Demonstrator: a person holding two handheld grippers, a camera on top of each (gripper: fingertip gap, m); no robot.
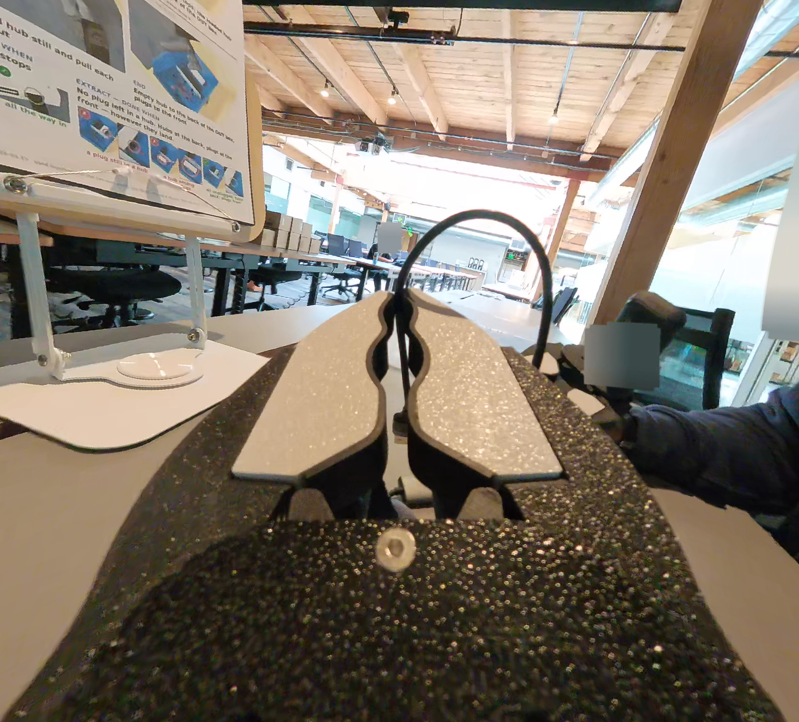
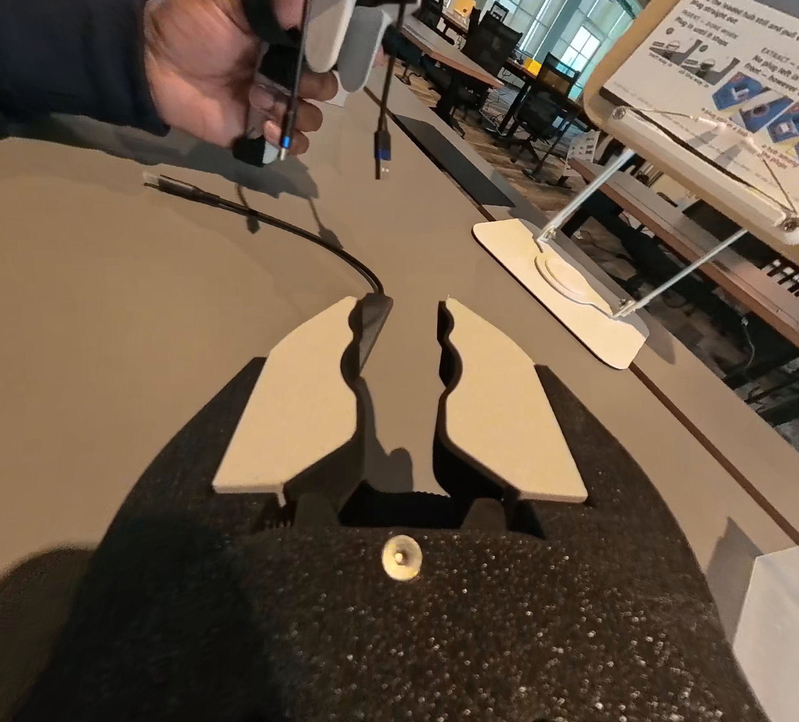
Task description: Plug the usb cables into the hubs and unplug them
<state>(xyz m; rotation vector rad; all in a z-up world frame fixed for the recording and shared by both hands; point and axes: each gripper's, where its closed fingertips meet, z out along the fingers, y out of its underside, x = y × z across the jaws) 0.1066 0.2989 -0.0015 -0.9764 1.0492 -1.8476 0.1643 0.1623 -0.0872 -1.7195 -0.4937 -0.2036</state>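
The left hand-held gripper (image 1: 397,303) pinches a black cable (image 1: 497,221) above the worktop (image 2: 129,312); the right hand-held gripper (image 2: 417,306) is spread.

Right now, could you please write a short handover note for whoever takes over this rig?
Left gripper: shut on a black cable, held up above the table; both plugs hang free, one with a blue band.
Right gripper: open, low over the table, holding nothing.
A dark hub lies at its left finger, its own cable trailing across the table.
Done: cable is picked up.
Left: steady the hub, plug in, then unplug.
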